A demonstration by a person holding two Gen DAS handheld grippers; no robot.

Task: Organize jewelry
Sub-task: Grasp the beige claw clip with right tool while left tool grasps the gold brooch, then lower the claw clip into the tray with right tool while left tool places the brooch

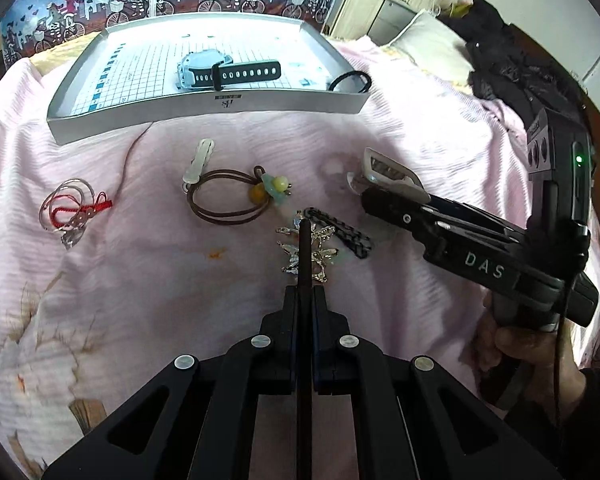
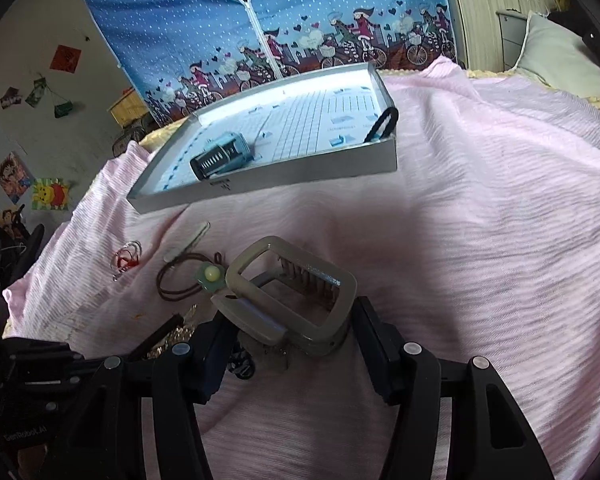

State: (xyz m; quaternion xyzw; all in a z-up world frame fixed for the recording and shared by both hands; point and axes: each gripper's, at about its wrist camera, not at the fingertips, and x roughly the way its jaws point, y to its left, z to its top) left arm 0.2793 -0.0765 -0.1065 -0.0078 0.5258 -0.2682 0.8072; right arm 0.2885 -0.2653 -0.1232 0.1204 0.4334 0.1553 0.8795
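Observation:
My right gripper [image 2: 292,332] is shut on a beige hair claw clip [image 2: 296,292], held just above the pink bedspread; the left wrist view shows this gripper [image 1: 374,196] and clip [image 1: 388,174] at the right. My left gripper [image 1: 305,232] is shut, with its thin tips lying over a silver winged ornament [image 1: 320,258]; I cannot tell whether it grips the ornament. Beside the ornament lies a black chain band [image 1: 348,236]. A grey tray [image 1: 204,114] at the back holds a light blue watch [image 1: 204,70] and a black hair tie [image 1: 350,80].
On the pink bedspread [image 1: 160,280] lie a white hair clip [image 1: 198,162], a brown hair tie with green and yellow beads [image 1: 236,196] and a red string bracelet with clear rings [image 1: 70,208]. A pillow [image 2: 556,56] and dark clothes [image 1: 500,64] sit at the right. A hand [image 1: 540,360] holds the right gripper.

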